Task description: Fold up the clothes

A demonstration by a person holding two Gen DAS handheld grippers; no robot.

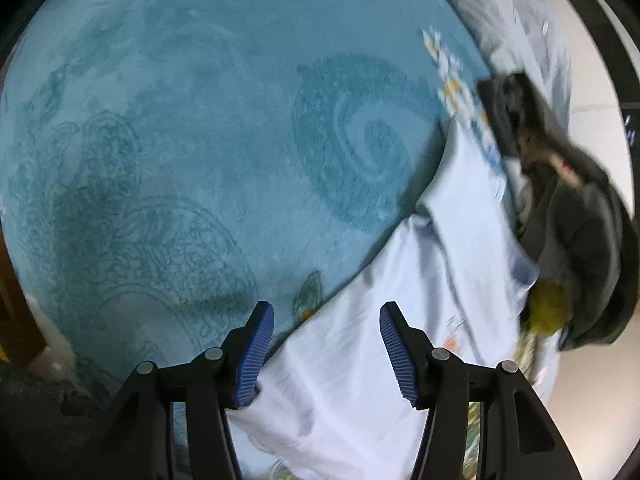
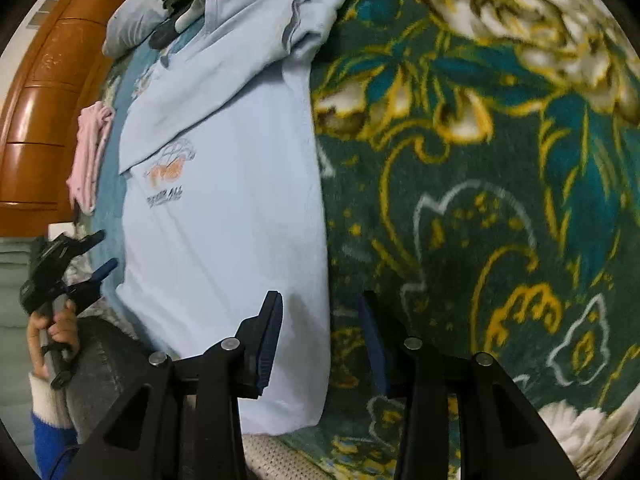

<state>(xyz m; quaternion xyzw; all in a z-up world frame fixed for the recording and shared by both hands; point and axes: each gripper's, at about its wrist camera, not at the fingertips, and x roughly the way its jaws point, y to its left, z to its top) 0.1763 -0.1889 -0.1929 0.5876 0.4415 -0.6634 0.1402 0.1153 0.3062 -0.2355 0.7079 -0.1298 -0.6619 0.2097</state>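
Light-blue shirt (image 2: 224,240) is spread on a bed, over a blanket with a teal part (image 1: 200,120) and a dark green flowered part (image 2: 480,200). 1 sleeve side is seen folded over the chest, partly covering the orange print (image 2: 166,172), so the shirt is judged to be partly folded; how the other side lies cannot be told clearly. The cloth is judged light, thin and soft; it will sag and wrinkle when lifted, and it may slide on the fleece. A hold is best taken at an edge or corner, near the hem or the long side edge, with only the wanted layers pinched. The right tool (image 2: 320,340) is seen with fingers apart above the shirt's hem edge, clamped on nothing. The left tool (image 1: 326,354) is also apart, above the shirt. Further out, a pink garment (image 2: 88,156), dark clothes (image 1: 580,220) and a wooden headboard (image 2: 40,120) are seen.
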